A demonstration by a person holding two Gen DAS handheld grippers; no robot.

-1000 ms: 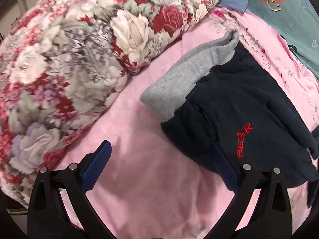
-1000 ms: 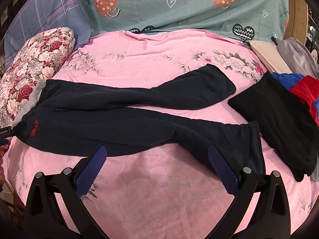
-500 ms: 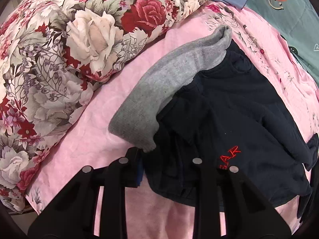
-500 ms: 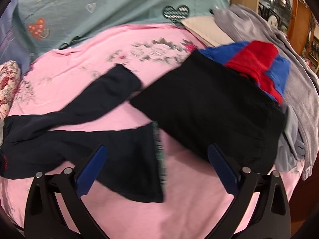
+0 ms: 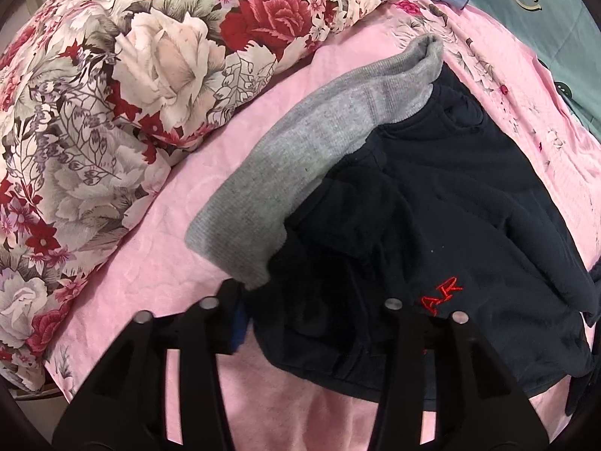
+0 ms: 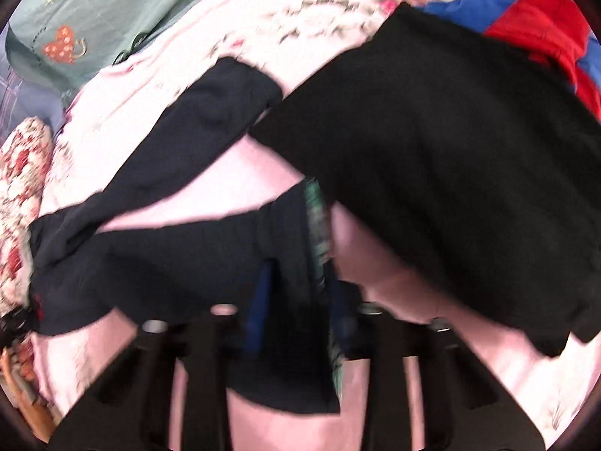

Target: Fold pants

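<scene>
We see the left gripper (image 5: 315, 323) with jaws clamped on the waist corner of the dark navy fleece pants (image 5: 432, 218), spread on the pink bed sheet (image 5: 157, 233); right gripper (image 6: 296, 300) just closed on the leg hem (image 6: 300, 233), ends pinned for folding.

Pink bedsheet (image 5: 157, 248) under my work. Floral quilt (image 5: 112, 86) at left. Teal heart-print cover (image 6: 97, 3) behind; black garment (image 6: 450, 143), red-blue clothing (image 6: 541, 26) right.

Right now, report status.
Left hand-held gripper clamped on pants waist; right hand-held gripper on hem. Black garment beside hem.
</scene>
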